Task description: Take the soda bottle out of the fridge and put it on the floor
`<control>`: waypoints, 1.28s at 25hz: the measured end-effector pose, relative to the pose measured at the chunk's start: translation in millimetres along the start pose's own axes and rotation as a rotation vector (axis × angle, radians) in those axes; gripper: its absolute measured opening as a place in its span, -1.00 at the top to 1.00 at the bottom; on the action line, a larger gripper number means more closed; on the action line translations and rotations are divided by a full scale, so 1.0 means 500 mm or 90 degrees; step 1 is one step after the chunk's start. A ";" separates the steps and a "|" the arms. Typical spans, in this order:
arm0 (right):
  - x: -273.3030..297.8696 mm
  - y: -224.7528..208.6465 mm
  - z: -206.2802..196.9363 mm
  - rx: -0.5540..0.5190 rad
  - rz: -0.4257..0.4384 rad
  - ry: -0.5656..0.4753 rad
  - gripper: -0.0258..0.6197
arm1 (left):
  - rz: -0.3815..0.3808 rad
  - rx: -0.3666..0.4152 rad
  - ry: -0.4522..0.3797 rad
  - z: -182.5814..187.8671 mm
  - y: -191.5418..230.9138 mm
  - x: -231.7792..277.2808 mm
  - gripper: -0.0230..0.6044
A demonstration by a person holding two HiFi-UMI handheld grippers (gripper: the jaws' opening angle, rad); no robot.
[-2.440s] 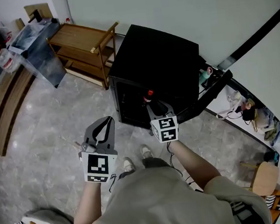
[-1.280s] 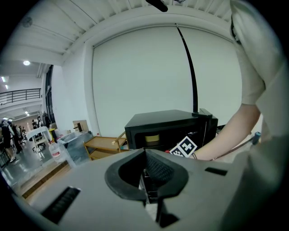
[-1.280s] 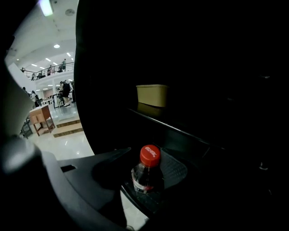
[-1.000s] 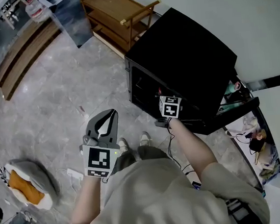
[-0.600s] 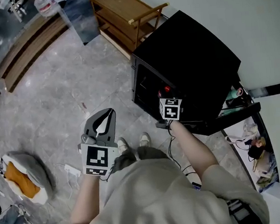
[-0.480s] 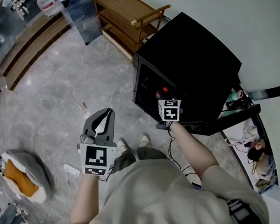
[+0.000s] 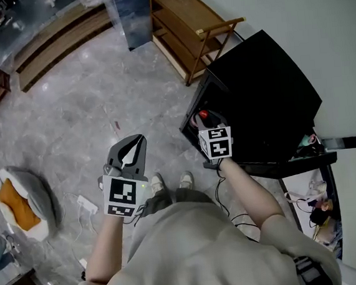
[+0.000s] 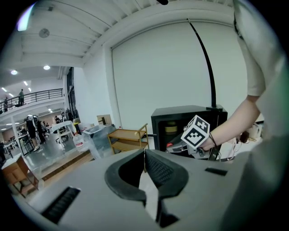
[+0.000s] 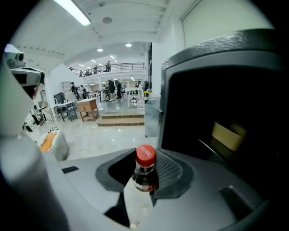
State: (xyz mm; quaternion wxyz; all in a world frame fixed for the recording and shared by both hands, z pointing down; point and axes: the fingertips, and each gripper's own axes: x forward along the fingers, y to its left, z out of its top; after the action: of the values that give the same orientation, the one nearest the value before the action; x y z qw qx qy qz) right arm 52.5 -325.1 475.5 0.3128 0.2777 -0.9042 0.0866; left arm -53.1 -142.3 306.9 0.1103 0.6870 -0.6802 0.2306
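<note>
**Soda bottle gripped at the fridge's front**

The right gripper (image 7: 205,118) pinches the soda bottle (image 9: 145,158) by the neck, below its red cap. The bottle is upright, just at the black fridge's (image 7: 266,86) open front. The left gripper (image 8: 144,158) has its 2 jaws pressed together on nothing, left of the fridge.

Soda bottle (image 9: 145,169) body hidden below right claw (image 9: 144,177); fridge (image 7: 267,92) contents indistinct in dark.
</note>
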 end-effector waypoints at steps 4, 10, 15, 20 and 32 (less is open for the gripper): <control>0.019 0.108 0.040 -0.046 0.071 -0.001 0.58 | 0.040 -0.016 0.011 -0.026 0.052 -0.043 0.90; 0.048 0.270 0.074 -0.119 0.164 0.011 0.58 | 0.104 -0.047 0.031 -0.078 0.122 -0.119 0.90; 0.071 0.371 0.086 -0.153 0.221 0.018 0.58 | 0.146 -0.077 0.057 -0.133 0.165 -0.164 0.90; 0.095 0.443 0.091 -0.160 0.259 0.033 0.58 | 0.164 -0.110 0.081 -0.183 0.189 -0.193 0.90; 0.185 0.494 0.008 -0.178 0.271 0.098 0.58 | 0.116 -0.131 0.151 -0.323 0.194 -0.103 0.90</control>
State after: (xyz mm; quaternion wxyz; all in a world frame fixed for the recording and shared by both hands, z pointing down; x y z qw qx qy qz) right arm -146.8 -162.8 533.3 0.3909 0.0282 -0.9188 0.0459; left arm -173.8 -26.4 407.4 0.2380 0.5753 -0.7420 0.2487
